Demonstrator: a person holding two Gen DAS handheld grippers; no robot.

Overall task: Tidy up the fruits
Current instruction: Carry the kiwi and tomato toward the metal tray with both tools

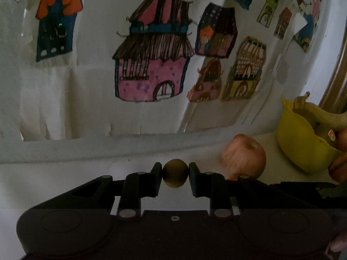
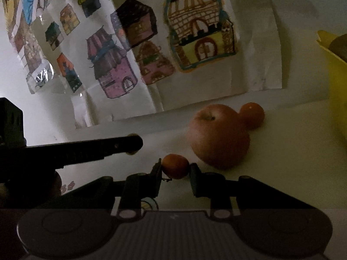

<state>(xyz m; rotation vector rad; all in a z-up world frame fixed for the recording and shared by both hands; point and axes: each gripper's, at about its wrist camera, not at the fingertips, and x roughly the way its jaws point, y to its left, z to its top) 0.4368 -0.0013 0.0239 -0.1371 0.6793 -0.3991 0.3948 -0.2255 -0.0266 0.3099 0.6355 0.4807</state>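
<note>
A: Between the left tongs [image 1: 175,173], what is that?

B: A small round olive-brown fruit [image 1: 175,173], clamped from both sides and, as far as I can tell, lifted off the table [image 1: 65,177]. The right tongs [image 2: 175,169] are clamped too, on a small orange fruit [image 2: 175,166] that seems to sit low, at or just above the table.

A: And the bowl?

B: Off to the right of the left tongs, yellow [image 1: 297,143], already with a banana [image 1: 318,112] and other fruit in it. So I'd judge the sorting partly done.

A: What is left?

B: An apple [image 2: 219,135] just ahead and right of the right tongs, with a second orange fruit [image 2: 252,115] touching it behind. Plus the two gripped fruits, not yet in the bowl.
</note>
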